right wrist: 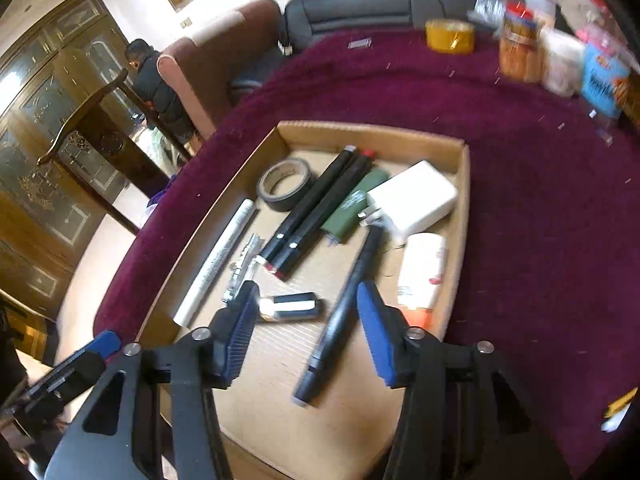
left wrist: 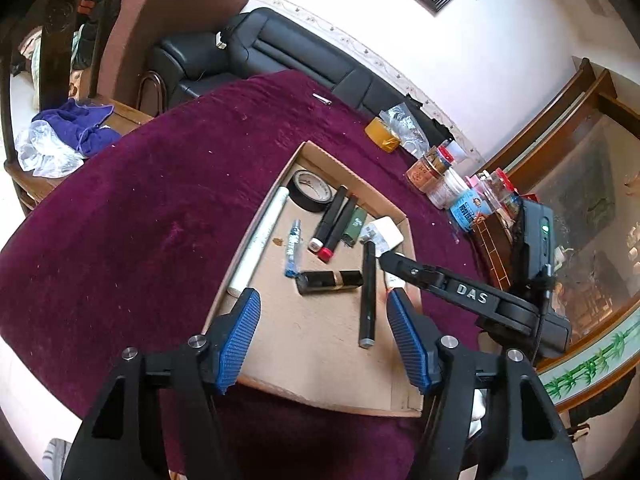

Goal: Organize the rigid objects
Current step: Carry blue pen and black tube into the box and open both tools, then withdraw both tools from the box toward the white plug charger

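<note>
Inside the cardboard tray (right wrist: pixel 463 216) lie two capped markers (right wrist: pixel 316 208).

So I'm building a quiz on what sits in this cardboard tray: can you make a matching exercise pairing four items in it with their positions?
Things:
1. black roll of tape
2. white square charger block
3. long white tube
4. black and gold lipstick case

Places:
A. along the tray's left wall
B. far left corner area
C. near the far right wall
D. lying crosswise in the middle, in front of the markers

Pairs: 1-B, 2-C, 3-A, 4-D
</note>
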